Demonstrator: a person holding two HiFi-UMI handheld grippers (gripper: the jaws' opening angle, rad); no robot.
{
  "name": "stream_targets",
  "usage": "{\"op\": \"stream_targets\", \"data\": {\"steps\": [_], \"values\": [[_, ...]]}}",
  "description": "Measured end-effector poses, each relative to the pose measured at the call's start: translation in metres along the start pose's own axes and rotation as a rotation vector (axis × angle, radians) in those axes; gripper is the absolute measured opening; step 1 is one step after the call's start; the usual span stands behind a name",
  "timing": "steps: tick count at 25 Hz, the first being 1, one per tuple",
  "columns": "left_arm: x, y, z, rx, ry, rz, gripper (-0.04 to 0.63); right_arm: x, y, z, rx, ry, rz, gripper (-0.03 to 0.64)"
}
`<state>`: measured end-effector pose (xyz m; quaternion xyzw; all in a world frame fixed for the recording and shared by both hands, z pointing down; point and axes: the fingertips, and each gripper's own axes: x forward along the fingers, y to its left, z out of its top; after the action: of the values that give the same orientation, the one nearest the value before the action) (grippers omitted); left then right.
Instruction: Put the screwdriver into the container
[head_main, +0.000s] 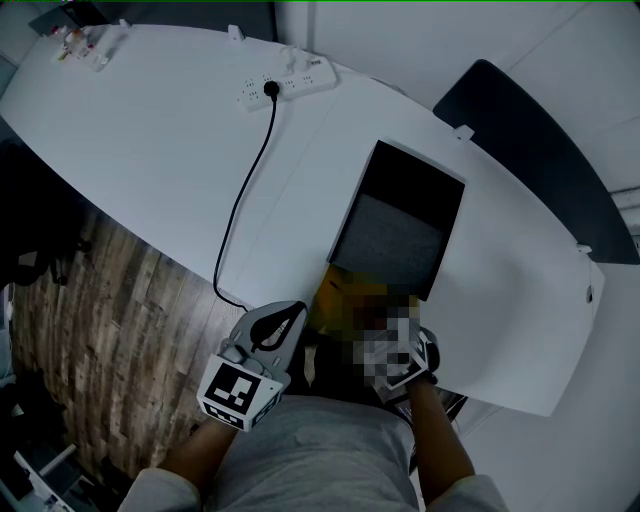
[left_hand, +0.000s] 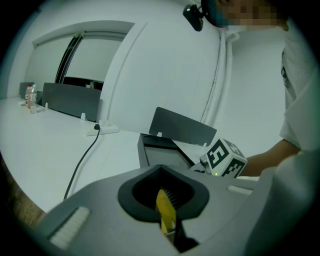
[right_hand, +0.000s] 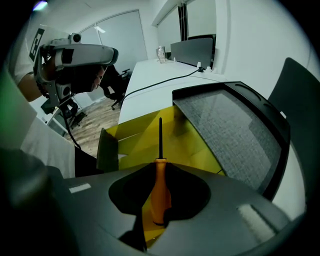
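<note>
An orange-handled screwdriver (right_hand: 160, 192) sits between the jaws of my right gripper (right_hand: 159, 200), which is shut on its handle. Its dark shaft (right_hand: 160, 137) points forward over the open yellow container (right_hand: 145, 135). In the head view the yellow container (head_main: 345, 300) lies at the table's near edge, partly hidden by a mosaic patch, with my right gripper (head_main: 398, 345) just behind it. My left gripper (left_hand: 165, 212) is shut on a thin yellow wall of the container (left_hand: 166, 210). From above, the left gripper (head_main: 300, 318) stands at the container's left side.
A black case with a grey foam lining (head_main: 400, 225) lies open just beyond the container. A power strip (head_main: 290, 80) and its black cable (head_main: 240, 200) cross the white table (head_main: 150, 140). A dark divider panel (head_main: 530, 150) stands at the right. Wooden floor (head_main: 110, 320) lies left.
</note>
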<state>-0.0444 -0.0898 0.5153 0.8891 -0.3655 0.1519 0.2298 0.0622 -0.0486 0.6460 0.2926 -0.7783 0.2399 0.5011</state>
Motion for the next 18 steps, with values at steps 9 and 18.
{"op": "stream_targets", "data": {"steps": [9, 18], "values": [[0.0, 0.003, -0.001, -0.005, 0.003, -0.002, 0.0, 0.007, 0.0, 0.0, -0.002, 0.064, -0.023, 0.086], [-0.003, 0.007, -0.004, -0.007, 0.008, 0.001, 0.0, 0.012, 0.001, -0.001, -0.023, 0.106, -0.038, 0.087]]}}
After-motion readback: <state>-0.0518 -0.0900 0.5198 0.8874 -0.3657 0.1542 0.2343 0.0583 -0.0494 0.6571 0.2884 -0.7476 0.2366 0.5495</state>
